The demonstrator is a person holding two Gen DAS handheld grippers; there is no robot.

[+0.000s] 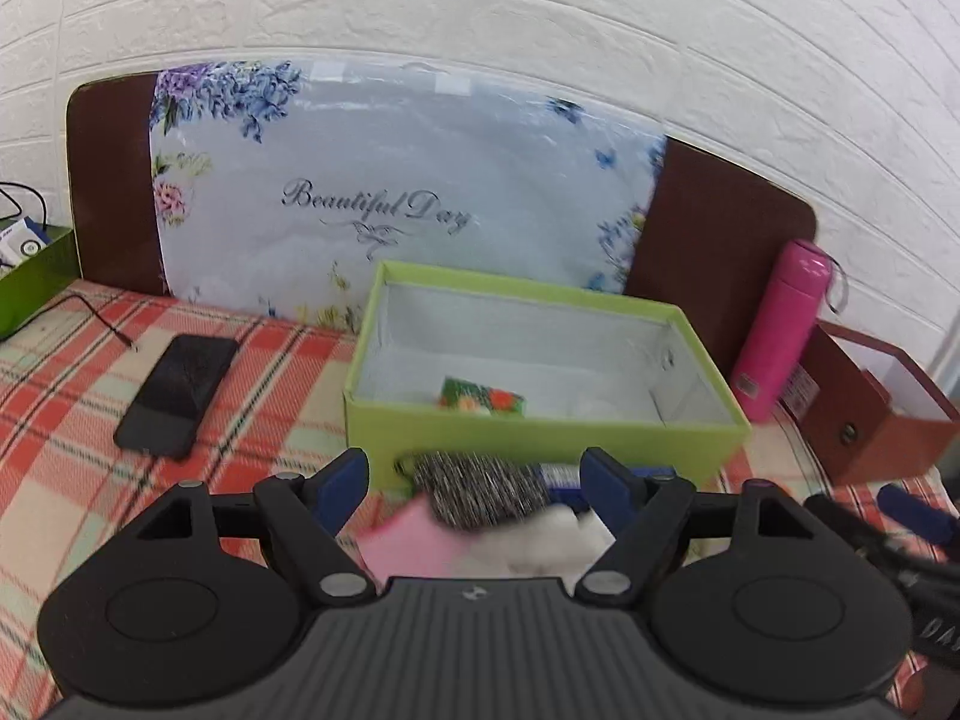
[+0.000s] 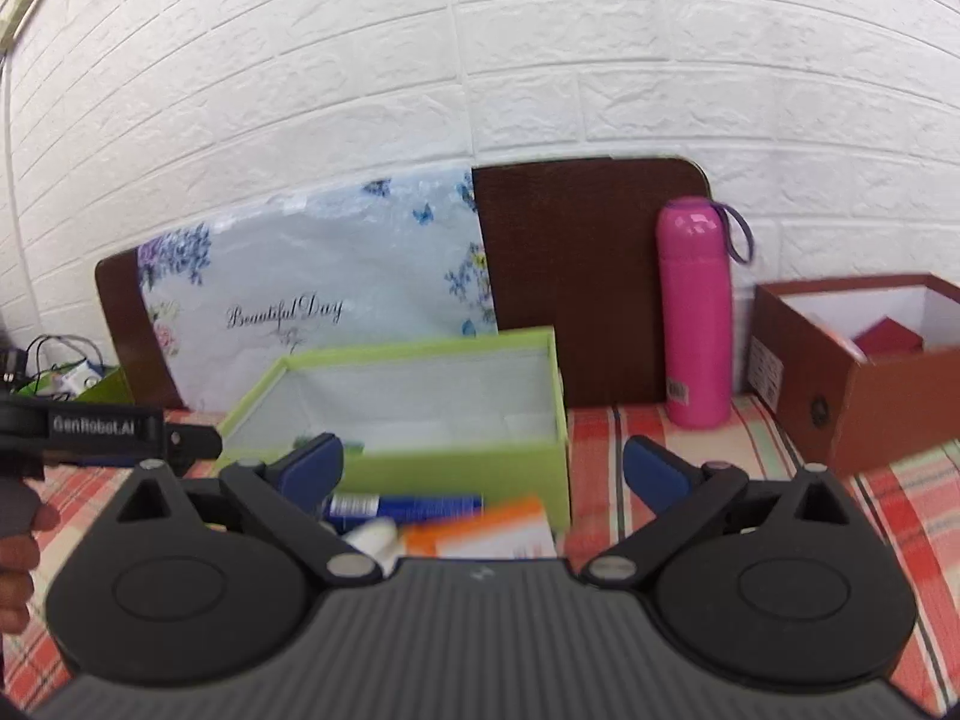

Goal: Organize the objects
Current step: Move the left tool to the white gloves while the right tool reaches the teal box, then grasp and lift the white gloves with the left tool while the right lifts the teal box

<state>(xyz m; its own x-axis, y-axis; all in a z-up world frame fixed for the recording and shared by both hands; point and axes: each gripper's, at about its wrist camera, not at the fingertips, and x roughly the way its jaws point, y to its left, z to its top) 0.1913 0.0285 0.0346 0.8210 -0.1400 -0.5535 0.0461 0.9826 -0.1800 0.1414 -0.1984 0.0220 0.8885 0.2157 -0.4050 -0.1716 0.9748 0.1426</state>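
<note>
An open green box [image 1: 540, 438] stands on the plaid bedsheet, with a small floral packet [image 1: 483, 399] inside. My left gripper [image 1: 474, 474] is open just in front of the box. Loose items lie between and below its fingers: a speckled grey cloth [image 1: 480, 489], a pink piece [image 1: 402, 546] and something white [image 1: 558, 540]; the pads touch none of them. My right gripper [image 2: 483, 471] is open wide before the same green box [image 2: 420, 471]. A blue carton [image 2: 402, 507], an orange and white carton [image 2: 486, 534] and a white item [image 2: 372, 537] lie beneath it.
A black phone [image 1: 177, 393] with a cable lies left of the box. A pink bottle [image 2: 696, 312] and an open brown box [image 2: 870, 390] stand to the right. A floral pillow pack [image 1: 390, 192] leans on the headboard. Another green box [image 1: 30, 282] sits far left.
</note>
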